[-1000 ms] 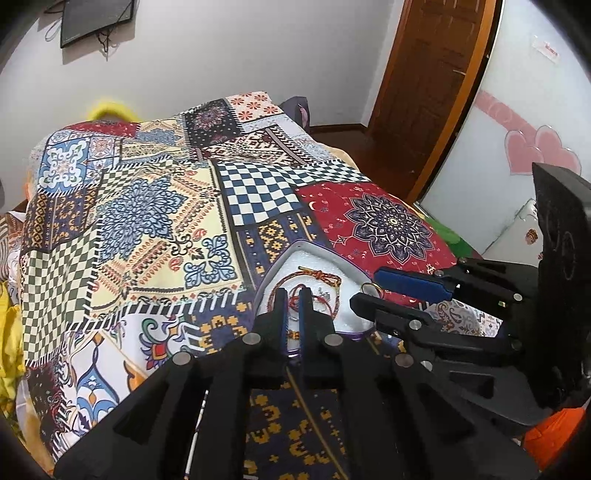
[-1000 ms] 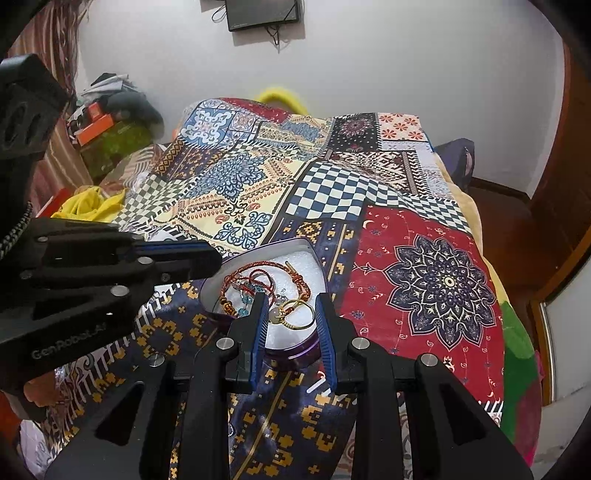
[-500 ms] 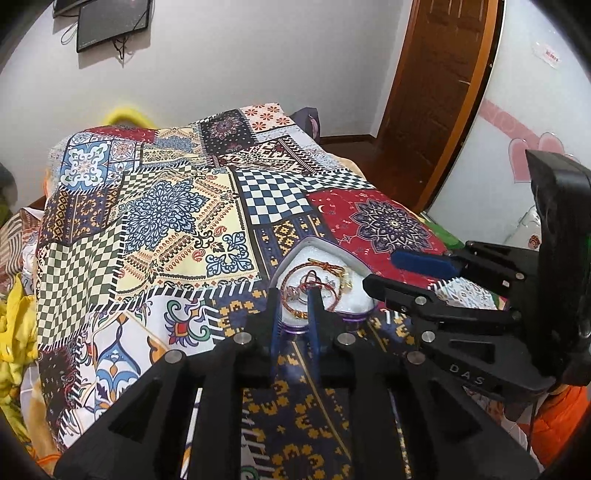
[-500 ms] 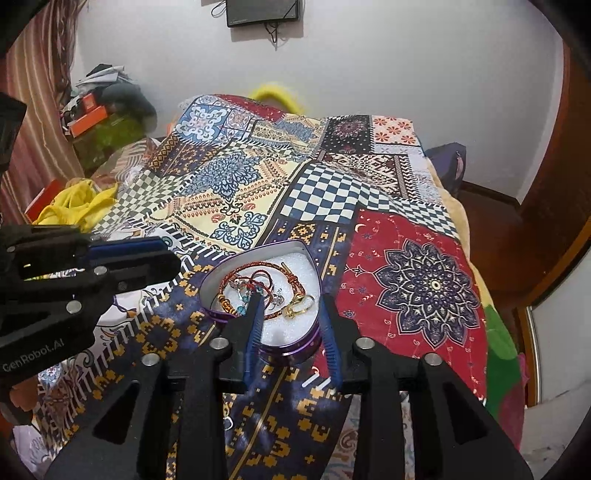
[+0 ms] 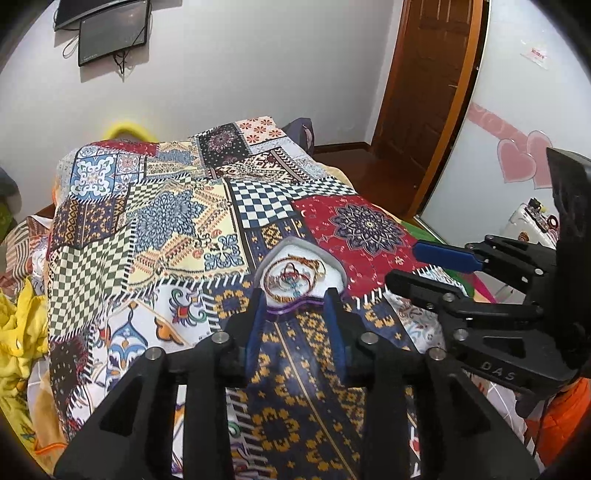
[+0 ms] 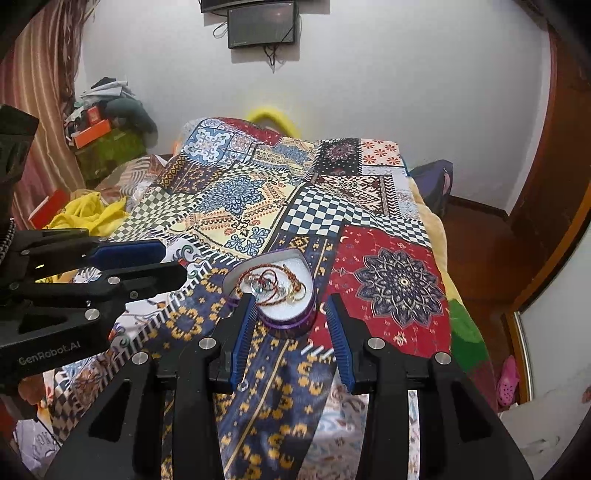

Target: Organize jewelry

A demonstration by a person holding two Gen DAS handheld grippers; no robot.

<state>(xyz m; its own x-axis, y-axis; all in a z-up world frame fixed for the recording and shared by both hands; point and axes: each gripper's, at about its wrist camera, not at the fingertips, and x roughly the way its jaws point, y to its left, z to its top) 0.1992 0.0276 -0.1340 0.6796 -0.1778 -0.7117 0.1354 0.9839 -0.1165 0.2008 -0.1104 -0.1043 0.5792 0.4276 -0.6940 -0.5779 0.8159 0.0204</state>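
Jewelry (image 6: pixel 272 286) in heart box (image 6: pixel 291 322) on quilt (image 6: pixel 236 206); both grippers' fingers (image 5: pixel 257 317) apart, empty.

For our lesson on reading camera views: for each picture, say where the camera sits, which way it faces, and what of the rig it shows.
Left wrist: on the left gripper, facing along its open fingers toward the heart-shaped box on the bedspread; right gripper shows at right.
Right wrist: on the right gripper, fingers open, facing the same box; left gripper at left.
Shared: box, bedspread, wall screen.
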